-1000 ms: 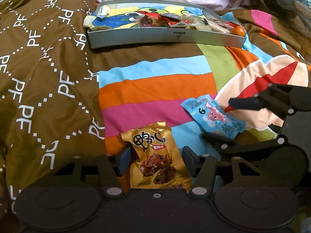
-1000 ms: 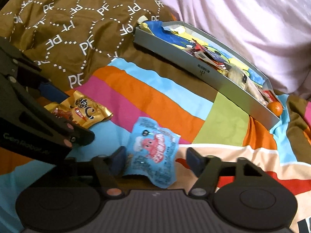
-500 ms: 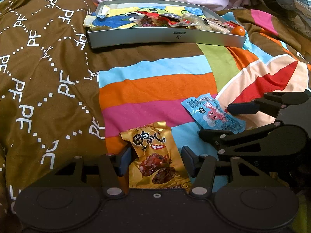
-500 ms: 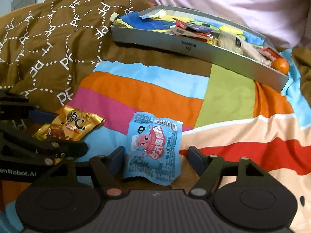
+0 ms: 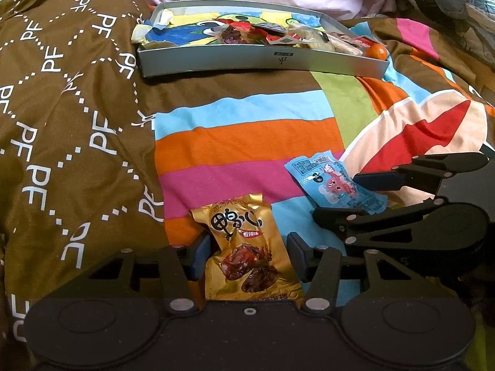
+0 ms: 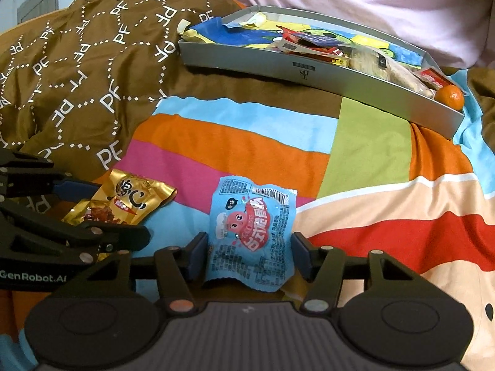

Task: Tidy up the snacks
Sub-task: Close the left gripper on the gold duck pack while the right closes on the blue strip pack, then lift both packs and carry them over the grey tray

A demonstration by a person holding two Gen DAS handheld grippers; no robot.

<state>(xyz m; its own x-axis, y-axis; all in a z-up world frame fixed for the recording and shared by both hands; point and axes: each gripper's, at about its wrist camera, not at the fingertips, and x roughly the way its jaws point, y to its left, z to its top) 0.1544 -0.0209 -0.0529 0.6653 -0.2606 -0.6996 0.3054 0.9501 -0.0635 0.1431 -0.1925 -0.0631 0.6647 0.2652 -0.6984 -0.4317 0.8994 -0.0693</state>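
A gold snack packet (image 5: 244, 247) lies on the striped bedcover between the fingers of my left gripper (image 5: 249, 255). Its jaws are closing; the left pad touches the packet and a thin gap shows at the right pad. A light-blue snack packet (image 6: 253, 228) with a red cartoon lies between the fingers of my right gripper (image 6: 249, 255), whose jaws are closing with both pads against the packet's side edges. The two grippers sit side by side: the right gripper (image 5: 335, 198) shows at the right of the left wrist view, around the blue packet (image 5: 334, 185).
A shallow grey tray (image 5: 263, 61) at the far side of the bed holds several snack packets and a small orange fruit (image 5: 376, 52) at its right end. A brown patterned cover (image 5: 62, 123) rises on the left, and pale pink bedding (image 6: 371, 0) lies behind the tray.
The right gripper rolled level and shifted sideways; its jaws widened, then narrowed onto the blue packet. The left gripper stayed in place and its jaws narrowed slightly around the gold packet.
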